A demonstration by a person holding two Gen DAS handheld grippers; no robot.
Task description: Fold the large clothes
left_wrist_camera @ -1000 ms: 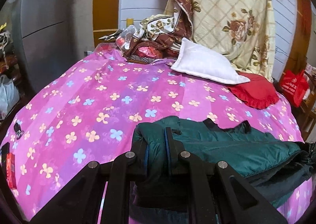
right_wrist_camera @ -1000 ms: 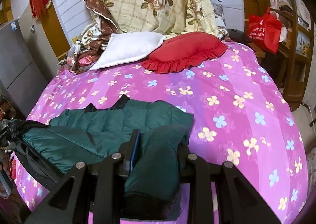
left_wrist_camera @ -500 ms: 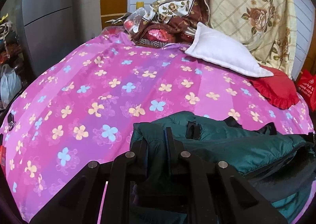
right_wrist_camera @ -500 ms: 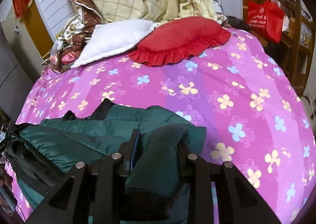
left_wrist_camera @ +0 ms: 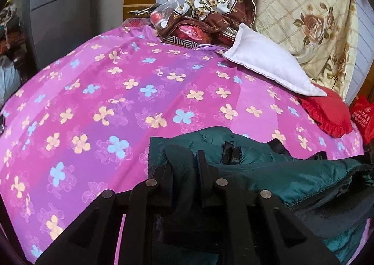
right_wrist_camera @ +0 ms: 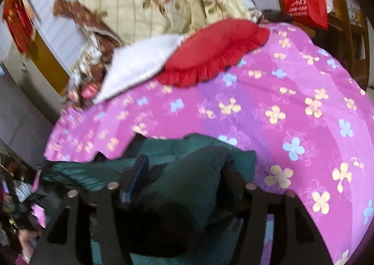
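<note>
A dark green padded jacket (left_wrist_camera: pixel 275 171) lies bunched at the near edge of a bed with a pink flowered sheet (left_wrist_camera: pixel 131 92). My left gripper (left_wrist_camera: pixel 184 162) is shut on the jacket's left end, with a fold of fabric pinched between its fingers. My right gripper (right_wrist_camera: pixel 187 166) is shut on the jacket's right end (right_wrist_camera: pixel 194 171), where a thick roll of fabric fills the gap between the fingers. The jacket spans between the two grippers. The right wrist view is blurred.
A white pillow (left_wrist_camera: pixel 268 63) and a red frilled cushion (left_wrist_camera: pixel 327 113) lie at the far side of the bed, under a folded floral quilt (left_wrist_camera: pixel 303 14). A clutter of cloth and packets (left_wrist_camera: pixel 196 24) sits at the far left. A red bag (right_wrist_camera: pixel 303 3) hangs on wooden shelves right.
Both grippers have moved forward over the bed with the jacket still held. The right gripper has also swung and tilted, which blurs its view.
</note>
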